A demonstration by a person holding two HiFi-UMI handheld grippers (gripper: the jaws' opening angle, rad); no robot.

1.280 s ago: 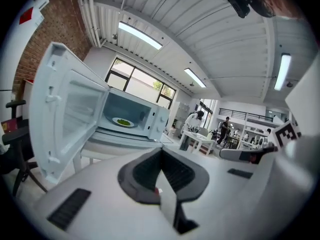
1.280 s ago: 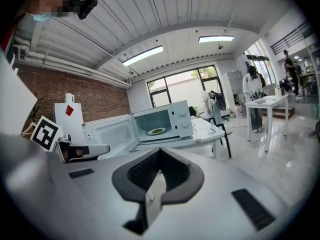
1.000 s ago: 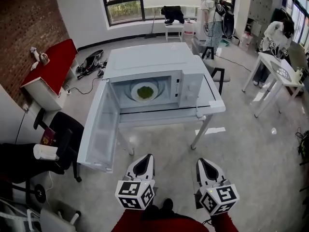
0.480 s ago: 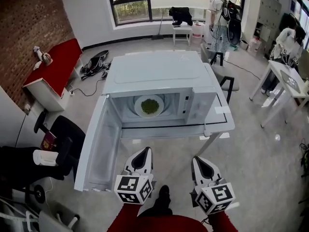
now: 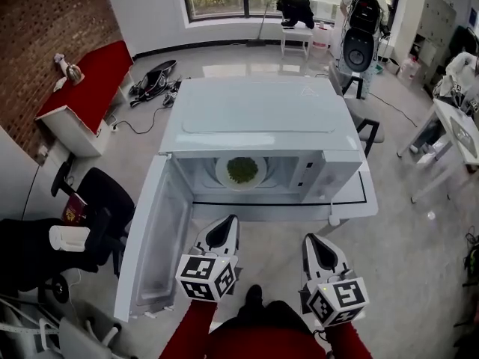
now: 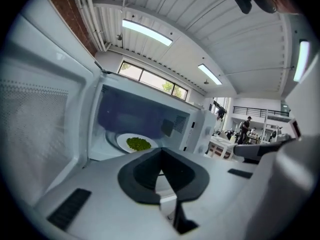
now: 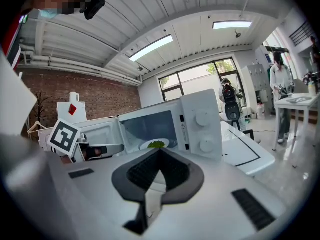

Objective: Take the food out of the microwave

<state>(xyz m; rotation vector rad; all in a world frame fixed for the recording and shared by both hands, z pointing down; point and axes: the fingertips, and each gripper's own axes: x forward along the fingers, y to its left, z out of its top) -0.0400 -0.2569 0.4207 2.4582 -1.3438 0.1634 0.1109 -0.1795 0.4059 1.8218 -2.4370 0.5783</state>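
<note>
A white microwave [image 5: 258,118] stands on a small white table, its door [image 5: 153,238] swung wide open to the left. Inside it sits a white plate of green food [image 5: 242,170], also visible in the left gripper view as the plate [image 6: 136,143] and in the right gripper view as the plate [image 7: 155,144]. My left gripper [image 5: 222,232] is shut and empty, a short way in front of the open cavity. My right gripper [image 5: 316,249] is also shut and empty, in front of the control panel [image 7: 201,126]. Neither touches the microwave.
A black office chair [image 5: 90,208] and a paper roll [image 5: 67,238] are at the left beside the open door. A red-topped cabinet [image 5: 82,96] stands at the far left. A person [image 5: 363,28] and white tables [image 5: 456,129] are at the back right.
Both grippers and the head have moved forward toward the microwave, which now fills more of the view. The plate inside has stayed put.
</note>
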